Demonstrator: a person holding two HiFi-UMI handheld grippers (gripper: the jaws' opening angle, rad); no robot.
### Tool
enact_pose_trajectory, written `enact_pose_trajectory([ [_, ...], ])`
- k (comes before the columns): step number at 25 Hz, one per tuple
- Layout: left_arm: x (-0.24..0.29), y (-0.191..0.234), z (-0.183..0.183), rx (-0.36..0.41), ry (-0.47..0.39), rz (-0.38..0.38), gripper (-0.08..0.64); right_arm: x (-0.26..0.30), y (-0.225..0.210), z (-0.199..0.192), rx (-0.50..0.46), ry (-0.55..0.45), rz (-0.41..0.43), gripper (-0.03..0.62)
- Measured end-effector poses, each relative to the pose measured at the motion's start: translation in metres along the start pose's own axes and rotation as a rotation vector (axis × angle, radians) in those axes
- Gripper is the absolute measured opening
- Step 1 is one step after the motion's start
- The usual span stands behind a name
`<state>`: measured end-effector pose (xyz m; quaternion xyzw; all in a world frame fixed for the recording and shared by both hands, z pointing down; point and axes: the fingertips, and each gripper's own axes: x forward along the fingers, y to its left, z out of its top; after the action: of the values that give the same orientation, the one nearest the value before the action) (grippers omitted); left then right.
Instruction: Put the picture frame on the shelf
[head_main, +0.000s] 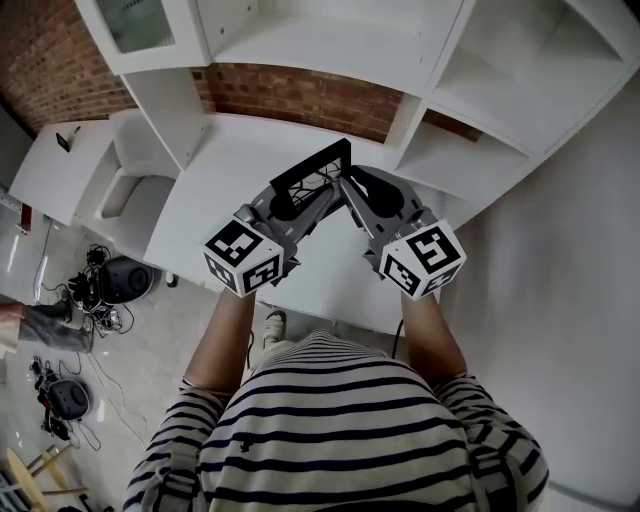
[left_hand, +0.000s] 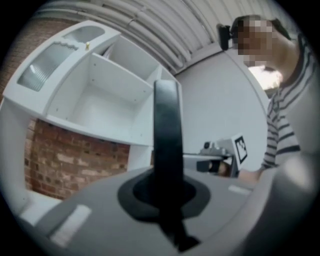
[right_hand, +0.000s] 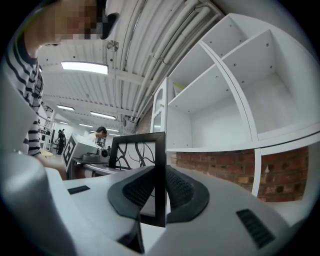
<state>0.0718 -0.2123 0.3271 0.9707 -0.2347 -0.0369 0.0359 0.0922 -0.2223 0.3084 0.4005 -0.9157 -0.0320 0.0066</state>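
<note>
A black picture frame (head_main: 312, 172) with a black-and-white line print is held upright in the air between both grippers, over the white desk top (head_main: 225, 160). My left gripper (head_main: 288, 198) is shut on the frame's left edge; in the left gripper view that edge (left_hand: 167, 125) rises as a dark bar from between the pads (left_hand: 167, 194). My right gripper (head_main: 352, 186) is shut on the right edge (right_hand: 160, 175), and the print (right_hand: 136, 150) shows beyond it. The white shelf unit (head_main: 300, 45) with open compartments (right_hand: 225, 115) stands just ahead and above.
A brick wall (head_main: 300, 95) shows behind the shelves. A white wall (head_main: 570, 280) runs along the right. Cables and dark gear (head_main: 100, 285) lie on the floor at the left. A glass-door cabinet (left_hand: 60, 55) tops the unit's left side.
</note>
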Motion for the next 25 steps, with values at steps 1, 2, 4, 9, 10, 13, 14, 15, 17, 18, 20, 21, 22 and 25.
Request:
enact_pose_trajectory([
  [1, 0.001, 0.009, 0.004, 0.0, 0.002, -0.015, 0.019, 0.008, -0.003, 0.003, 0.003, -0.003, -0.018, 0.058],
  [2, 0.002, 0.017, 0.007, 0.002, 0.004, -0.029, 0.019, 0.015, -0.006, 0.005, 0.005, -0.008, -0.034, 0.058],
  [4, 0.003, 0.031, 0.014, 0.011, 0.007, -0.053, 0.019, 0.028, -0.011, 0.01, 0.01, -0.018, -0.064, 0.058],
  [9, 0.008, 0.06, 0.027, 0.034, 0.01, -0.106, 0.02, 0.054, -0.024, 0.019, 0.03, -0.035, -0.125, 0.058],
  [10, 0.008, 0.065, 0.031, 0.036, 0.009, -0.115, 0.02, 0.06, -0.026, 0.023, 0.027, -0.036, -0.134, 0.058],
  [13, 0.009, 0.08, 0.045, 0.036, 0.0, -0.14, 0.02, 0.075, -0.03, 0.036, 0.006, -0.033, -0.166, 0.058],
  [14, 0.009, 0.085, 0.05, 0.038, -0.004, -0.146, 0.02, 0.08, -0.032, 0.04, 0.0, -0.031, -0.177, 0.058],
  [15, 0.01, 0.089, 0.056, 0.041, -0.007, -0.153, 0.02, 0.083, -0.034, 0.046, -0.004, -0.031, -0.188, 0.058],
  [17, 0.014, 0.09, 0.069, 0.053, -0.013, -0.168, 0.02, 0.084, -0.038, 0.058, -0.008, -0.039, -0.213, 0.058],
  [18, 0.016, 0.088, 0.075, 0.062, -0.016, -0.175, 0.02, 0.082, -0.039, 0.065, -0.008, -0.047, -0.227, 0.059],
  [20, 0.021, 0.083, 0.085, 0.08, -0.022, -0.183, 0.021, 0.077, -0.043, 0.075, -0.013, -0.065, -0.247, 0.058],
  [21, 0.023, 0.083, 0.089, 0.085, -0.026, -0.182, 0.021, 0.076, -0.045, 0.079, -0.015, -0.075, -0.254, 0.058],
  [22, 0.025, 0.085, 0.093, 0.087, -0.031, -0.177, 0.024, 0.076, -0.047, 0.083, -0.015, -0.086, -0.258, 0.058],
  [25, 0.029, 0.095, 0.1, 0.08, -0.043, -0.162, 0.077, 0.081, -0.057, 0.093, -0.001, -0.117, -0.267, 0.058],
])
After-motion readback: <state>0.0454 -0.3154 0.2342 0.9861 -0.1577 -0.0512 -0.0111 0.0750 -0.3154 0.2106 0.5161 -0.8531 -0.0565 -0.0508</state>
